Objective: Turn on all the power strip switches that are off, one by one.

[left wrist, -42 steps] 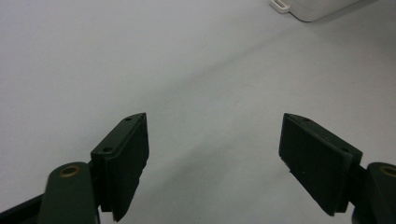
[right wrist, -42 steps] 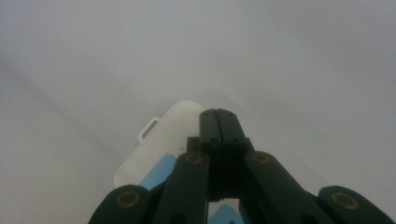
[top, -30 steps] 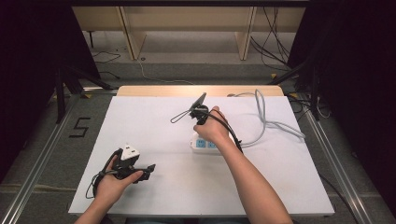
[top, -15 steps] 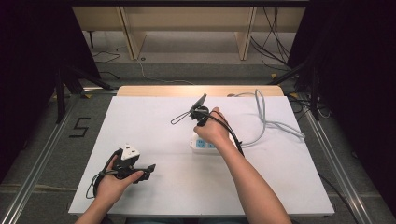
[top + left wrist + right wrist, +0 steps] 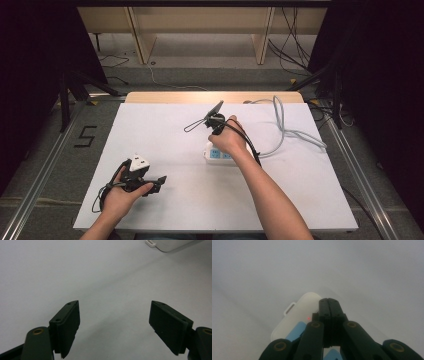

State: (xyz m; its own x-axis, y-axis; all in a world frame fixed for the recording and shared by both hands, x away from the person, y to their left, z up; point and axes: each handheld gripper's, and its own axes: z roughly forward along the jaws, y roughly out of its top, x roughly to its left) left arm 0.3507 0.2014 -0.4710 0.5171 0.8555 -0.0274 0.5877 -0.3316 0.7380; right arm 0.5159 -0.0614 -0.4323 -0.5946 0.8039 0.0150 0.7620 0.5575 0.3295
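the white power strip lies flat near the middle of the counter, partly under your right hand, with its grey cable snaking off to the far right edge. in the right gripper view the strip's rounded white end sits just beneath the jaw tips, a small red light glows on it, and pale blue socket faces show nearer the camera.

your right claw is clenched, jaws pressed flat together with nothing between them, and its tips rest over the lit end of the strip. whether they actually touch the surface there, i cannot tell. judging from the closed tips poised at that end and the red glow, you look to be working the strip's switch; the light suggests the strip is live, so the press may already be made, or you may be about to switch it off.

your left claw is released, jaws wide apart and holding nothing, pointing across bare counter with 1 corner of the strip far off at the top of its view. from above, your left hand rests near the front left of the counter, well apart from the strip.

what seems left: lift the right claw clear and check the light's state. no plug or appliance lies on the counter, so i see no further step waiting.
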